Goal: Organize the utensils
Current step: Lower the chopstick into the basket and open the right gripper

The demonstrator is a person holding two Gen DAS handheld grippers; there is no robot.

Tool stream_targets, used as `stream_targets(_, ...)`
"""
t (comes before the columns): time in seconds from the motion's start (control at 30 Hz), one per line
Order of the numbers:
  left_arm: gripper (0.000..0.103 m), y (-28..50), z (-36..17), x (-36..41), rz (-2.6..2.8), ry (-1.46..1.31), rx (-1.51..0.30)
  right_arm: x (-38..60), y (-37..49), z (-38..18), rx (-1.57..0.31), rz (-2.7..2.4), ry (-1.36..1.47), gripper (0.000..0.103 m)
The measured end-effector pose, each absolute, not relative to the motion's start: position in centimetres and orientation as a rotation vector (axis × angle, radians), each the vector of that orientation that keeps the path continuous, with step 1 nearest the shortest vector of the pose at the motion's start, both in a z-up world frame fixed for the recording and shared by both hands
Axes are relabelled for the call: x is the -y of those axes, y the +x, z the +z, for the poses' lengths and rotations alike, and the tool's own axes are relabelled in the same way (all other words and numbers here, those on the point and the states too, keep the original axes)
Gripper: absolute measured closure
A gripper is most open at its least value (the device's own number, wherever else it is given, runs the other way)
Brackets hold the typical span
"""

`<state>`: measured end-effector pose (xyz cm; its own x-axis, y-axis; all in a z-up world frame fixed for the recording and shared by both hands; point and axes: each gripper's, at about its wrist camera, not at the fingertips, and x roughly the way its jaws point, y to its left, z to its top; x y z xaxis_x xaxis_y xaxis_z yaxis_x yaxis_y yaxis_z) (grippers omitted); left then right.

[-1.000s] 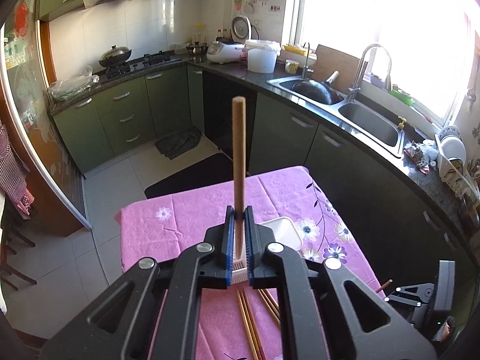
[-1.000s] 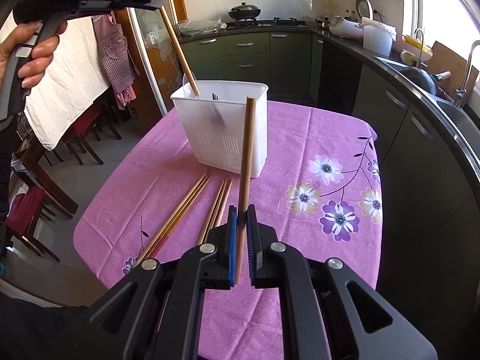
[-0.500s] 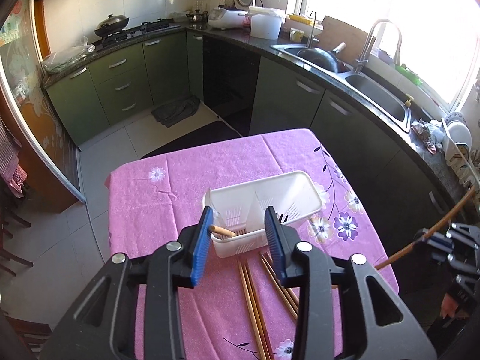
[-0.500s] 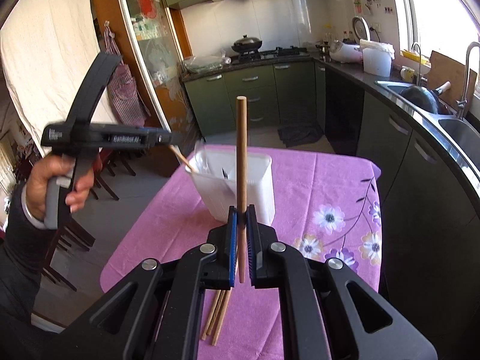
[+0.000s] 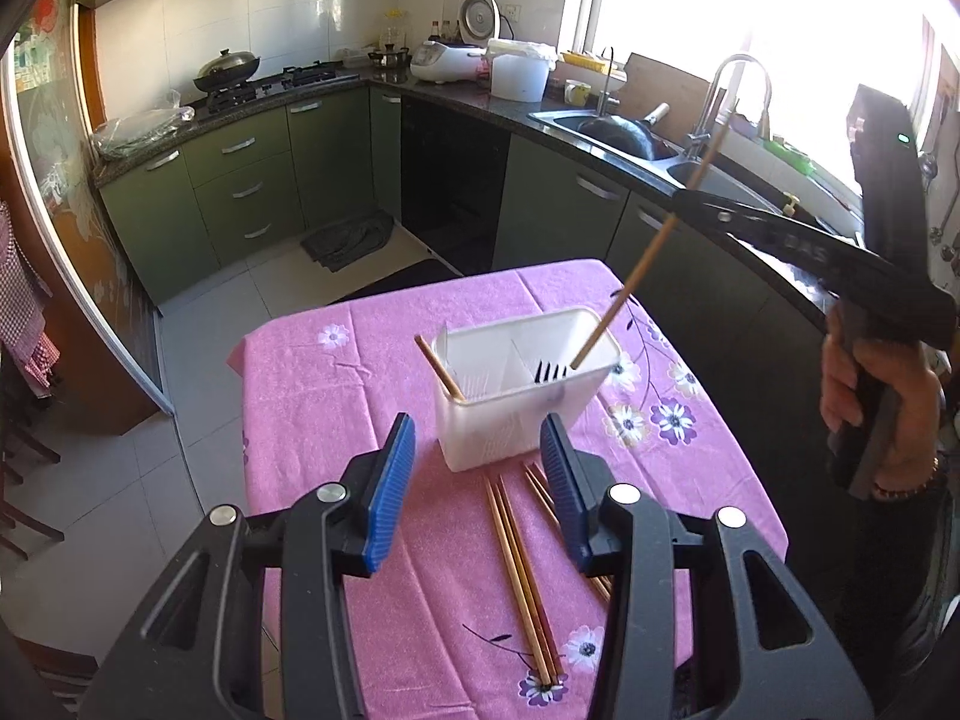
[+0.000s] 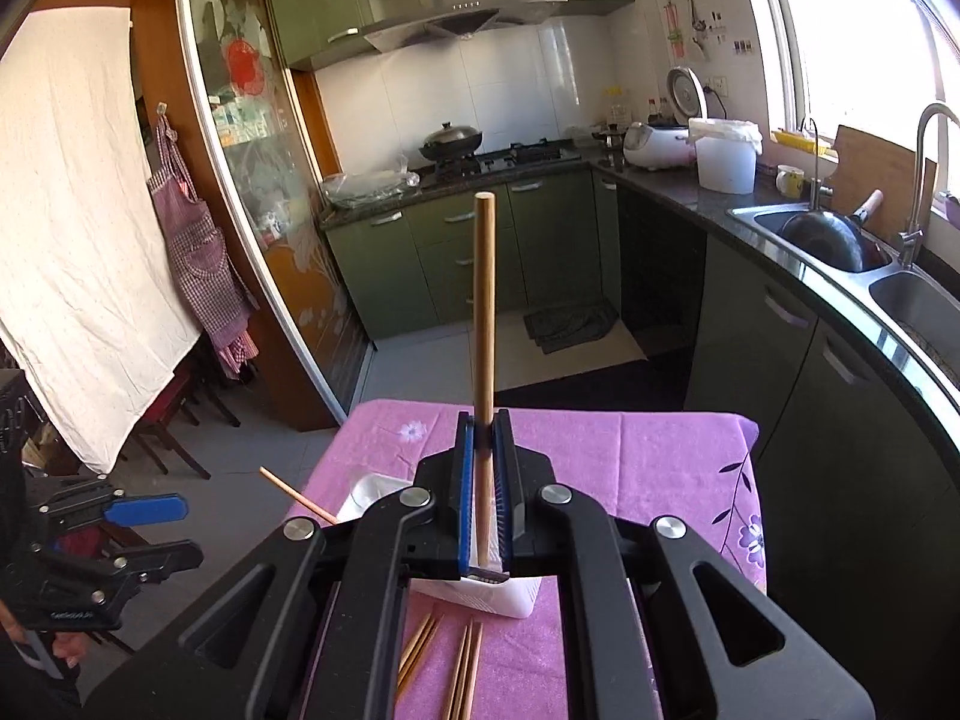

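A white utensil holder (image 5: 516, 387) stands on the pink tablecloth (image 5: 336, 396). One chopstick (image 5: 439, 368) leans in its left compartment; black fork tines (image 5: 551, 369) show in the right. My left gripper (image 5: 477, 480) is open and empty, just in front of the holder. My right gripper (image 6: 483, 492) is shut on a chopstick (image 6: 483, 300), held upright over the holder (image 6: 480, 597). In the left wrist view that chopstick (image 5: 642, 267) has its lower tip inside the right compartment. Several loose chopsticks (image 5: 522, 570) lie on the cloth in front of the holder.
The table's edges drop off on all sides to the tiled floor (image 5: 198, 360). A counter with a sink (image 5: 636, 141) runs along the right. The left gripper (image 6: 114, 534) shows low at the left of the right wrist view.
The left gripper let its chopstick go into the holder's left compartment, opened and drew back. The right gripper moved over the holder with its chopstick and lowered the tip into the right compartment.
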<state>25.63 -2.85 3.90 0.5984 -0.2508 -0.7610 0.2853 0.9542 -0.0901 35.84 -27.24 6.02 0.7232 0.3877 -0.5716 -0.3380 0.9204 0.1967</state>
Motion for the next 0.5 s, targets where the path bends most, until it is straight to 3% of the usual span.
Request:
stream_targets(0.23,0.061,24.2,0.1,3.7,-0.372,0.039,-0.994,25.2,37.7,1.2,-0.761,0.412,0.024,0.095)
stream_targets(0.5,0.061,24.5,-3.9,5.2,-0.378,0.063,-1.082,27.8,32.9,3.0,-0.697,0.453,0.022,0.094)
